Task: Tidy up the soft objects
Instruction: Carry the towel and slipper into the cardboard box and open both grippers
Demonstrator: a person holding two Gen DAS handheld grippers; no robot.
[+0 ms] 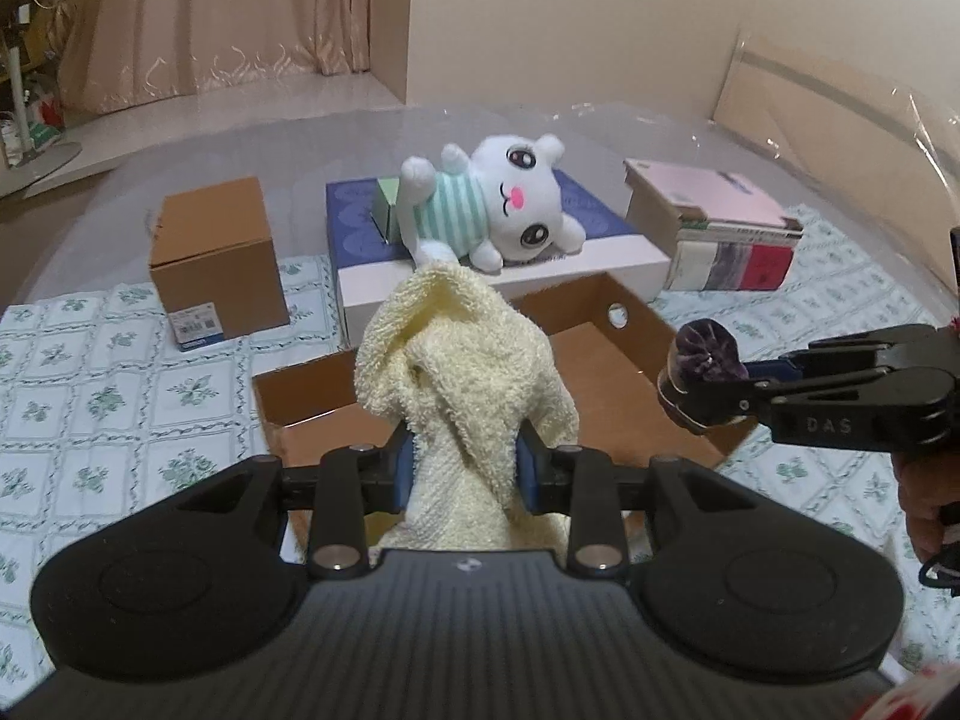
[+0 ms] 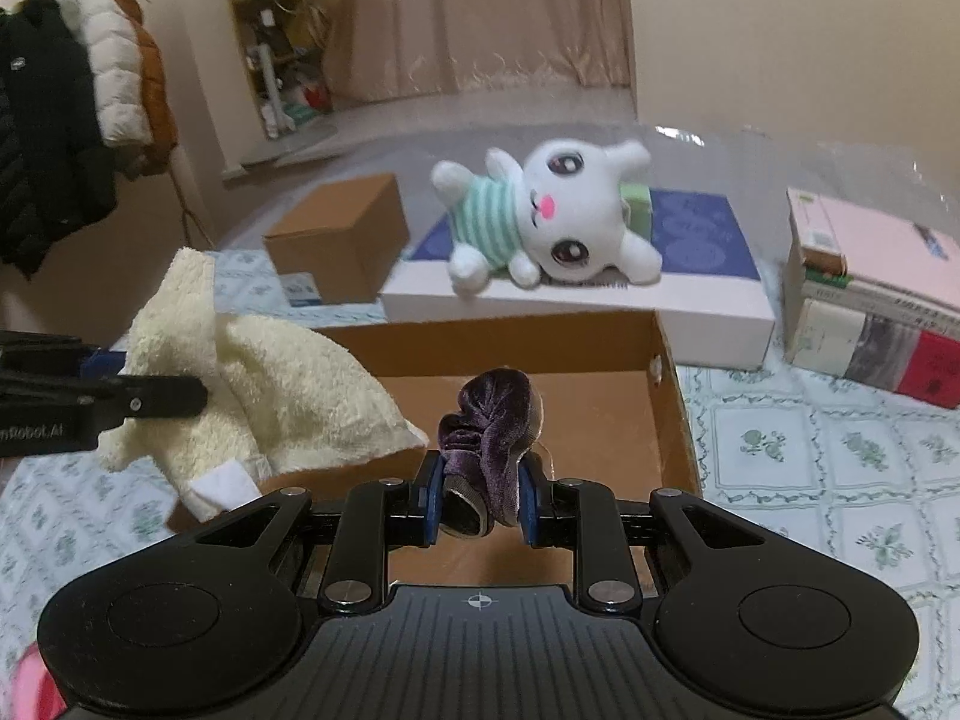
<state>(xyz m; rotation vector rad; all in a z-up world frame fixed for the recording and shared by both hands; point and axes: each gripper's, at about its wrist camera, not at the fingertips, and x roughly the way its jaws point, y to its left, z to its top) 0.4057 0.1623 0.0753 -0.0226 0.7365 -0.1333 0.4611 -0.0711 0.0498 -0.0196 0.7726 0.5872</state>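
a pale yellow towel [image 1: 465, 360] is bunched up and pinched between the blue pads of the left gripper [image 1: 463, 474], whose fingers are closed tight on its lower folds. the cloth rises in a loose peak above the fingers and hangs over the near left corner of an open cardboard tray [image 1: 600, 348]. in the right wrist view the same towel [image 2: 270, 396] drapes across the tray's left rim, with a white label tab showing at its lower edge.

the right gripper [image 2: 480, 495] is clamped on a small purple velvet scrunchie [image 2: 492, 432], held above the inside of the cardboard tray [image 2: 672, 396]. from the left wrist view that scrunchie [image 1: 705, 354] sits at the tip of the right gripper [image 1: 708, 384], which reaches in from the right over the tray's right wall.

behind the tray, a white plush bunny [image 1: 504, 204] in a green striped shirt lies on its side on top of a flat white box with a blue lid [image 1: 540, 276]. a closed brown carton [image 1: 216, 264] stands to the left of it, and a stack of books [image 1: 720, 228] to the right. all of this rests on a floral patterned tablecloth [image 1: 120, 372].
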